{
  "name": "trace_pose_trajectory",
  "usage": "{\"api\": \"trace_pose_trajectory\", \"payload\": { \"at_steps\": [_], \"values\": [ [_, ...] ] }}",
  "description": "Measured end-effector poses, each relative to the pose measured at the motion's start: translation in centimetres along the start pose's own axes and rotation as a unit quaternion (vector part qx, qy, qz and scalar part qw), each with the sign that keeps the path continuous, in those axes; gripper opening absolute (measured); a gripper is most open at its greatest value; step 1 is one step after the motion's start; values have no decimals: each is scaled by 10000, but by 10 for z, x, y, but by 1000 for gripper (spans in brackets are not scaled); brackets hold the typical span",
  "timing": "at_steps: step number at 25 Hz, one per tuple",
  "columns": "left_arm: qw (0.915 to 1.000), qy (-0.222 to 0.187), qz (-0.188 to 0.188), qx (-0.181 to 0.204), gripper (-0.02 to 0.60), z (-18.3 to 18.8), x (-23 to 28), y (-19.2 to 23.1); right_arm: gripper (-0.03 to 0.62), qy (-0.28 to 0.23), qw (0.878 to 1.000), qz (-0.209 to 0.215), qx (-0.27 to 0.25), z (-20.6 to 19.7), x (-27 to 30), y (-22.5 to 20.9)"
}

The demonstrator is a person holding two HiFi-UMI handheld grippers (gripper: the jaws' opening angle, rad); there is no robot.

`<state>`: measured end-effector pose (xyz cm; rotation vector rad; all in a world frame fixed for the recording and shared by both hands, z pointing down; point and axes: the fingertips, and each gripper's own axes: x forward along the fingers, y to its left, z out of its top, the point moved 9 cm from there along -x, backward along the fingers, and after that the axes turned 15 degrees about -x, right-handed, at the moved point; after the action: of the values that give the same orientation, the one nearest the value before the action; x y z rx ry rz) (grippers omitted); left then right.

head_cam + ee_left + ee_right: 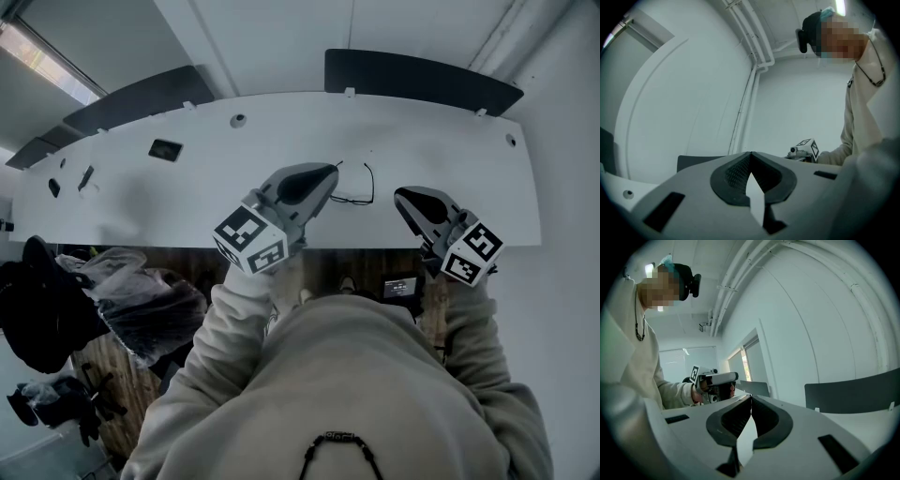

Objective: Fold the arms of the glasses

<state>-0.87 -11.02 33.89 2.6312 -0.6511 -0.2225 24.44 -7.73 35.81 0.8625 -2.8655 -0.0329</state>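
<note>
A pair of thin dark-framed glasses [353, 190] lies on the white table [187, 202], its two arms unfolded and pointing toward the far edge. My left gripper [328, 174] hovers just left of the glasses, jaws shut and empty. To their right is my right gripper [400, 196], also shut with nothing in it. In the left gripper view the left gripper [751, 154] has its dark pads pressed together at the tip. The right gripper [751, 397] looks the same in its own view. Neither gripper view shows the glasses.
Dark partition panels [420, 80] stand along the table's far edge. A round cable hole [238, 120] and a dark socket [165, 148] sit at the back left. Left of the person, below the table, are dark bags [42, 305] and a plastic bag [145, 300].
</note>
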Motion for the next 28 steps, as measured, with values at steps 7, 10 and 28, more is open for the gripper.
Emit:
{"api": "trace_pose_trajectory", "payload": {
  "at_steps": [7,10,28],
  "values": [
    [10000,14,23,-23,6,-3,1,-2,21,-39,10000,-11,-12,-1,-3,-3],
    [10000,25,34,-40,6,-4,1,-2,21,-13,10000,0,-24,-1,-3,-4],
    [9999,-20,135,-37,6,-3,1,1,21,436,9985,84,-333,-10,2,-15]
  ]
}}
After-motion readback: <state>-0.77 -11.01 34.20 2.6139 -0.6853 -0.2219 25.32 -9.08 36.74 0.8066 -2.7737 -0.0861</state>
